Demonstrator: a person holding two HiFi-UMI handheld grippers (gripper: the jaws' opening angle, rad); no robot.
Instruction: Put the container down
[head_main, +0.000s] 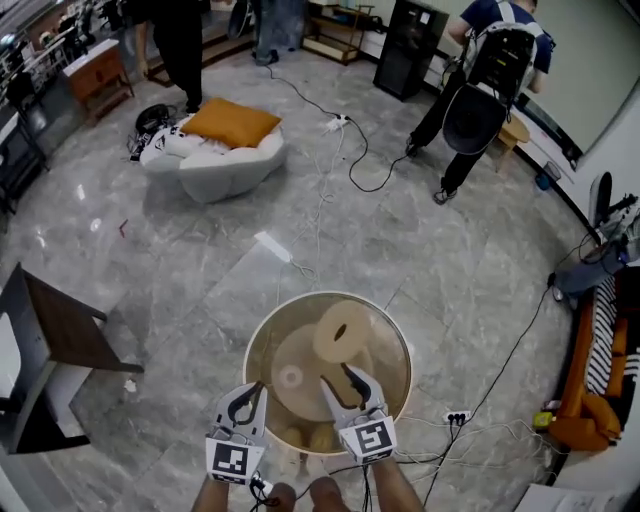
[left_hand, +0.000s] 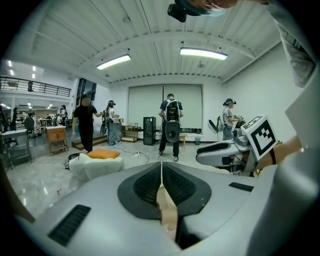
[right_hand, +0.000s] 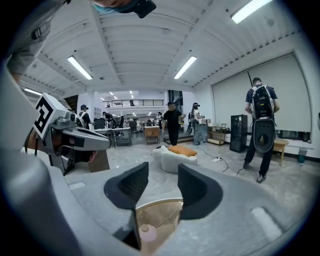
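Note:
A round, clear amber container (head_main: 396, 338) stands on the grey floor just ahead of my feet. Inside it lie a large pale roll (head_main: 342, 332) and a smaller one (head_main: 290, 377). My left gripper (head_main: 248, 392) hovers over the container's near left rim. In the left gripper view its jaws (left_hand: 161, 170) meet with nothing between the tips. My right gripper (head_main: 337, 375) hangs above the container's near side, open and empty. In the right gripper view the container (right_hand: 165, 212) shows below the gap between its jaws (right_hand: 163, 175).
A white cushion seat with an orange pillow (head_main: 215, 150) sits further out, with cables (head_main: 345, 165) and a power strip (head_main: 272, 246) on the floor. A dark table (head_main: 60, 325) stands at left and an orange sofa (head_main: 590, 390) at right. A person with a backpack (head_main: 490, 70) stands at the back.

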